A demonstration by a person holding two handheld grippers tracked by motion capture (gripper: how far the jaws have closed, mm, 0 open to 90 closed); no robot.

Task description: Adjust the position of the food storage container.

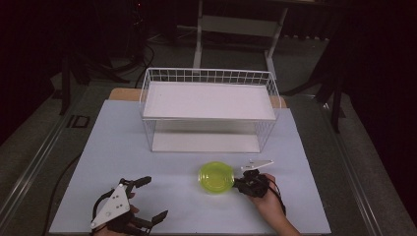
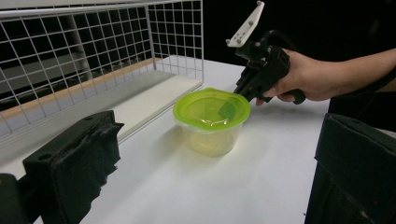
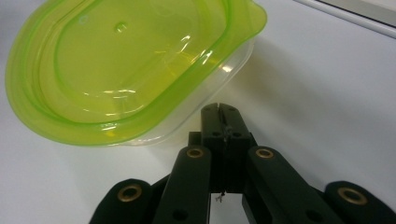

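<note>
A clear plastic container with a lime-green lid (image 1: 216, 176) (image 2: 211, 111) (image 3: 126, 60) stands on the white table, in front of the wire basket. My right gripper (image 1: 237, 183) (image 2: 241, 88) (image 3: 219, 109) is shut, its jaws pressed together with nothing between them; its tip sits against the container's right side, just under the lid's rim. My left gripper (image 1: 158, 197) rests open at the table's front left, well apart from the container, with its two black pads (image 2: 74, 158) spread wide and empty.
A white wire basket (image 1: 209, 78) (image 2: 93, 51) with two white shelves stands at the back middle of the table. The white table top (image 1: 123, 147) ends close behind the hands. The floor around is dark, with a white frame's legs behind.
</note>
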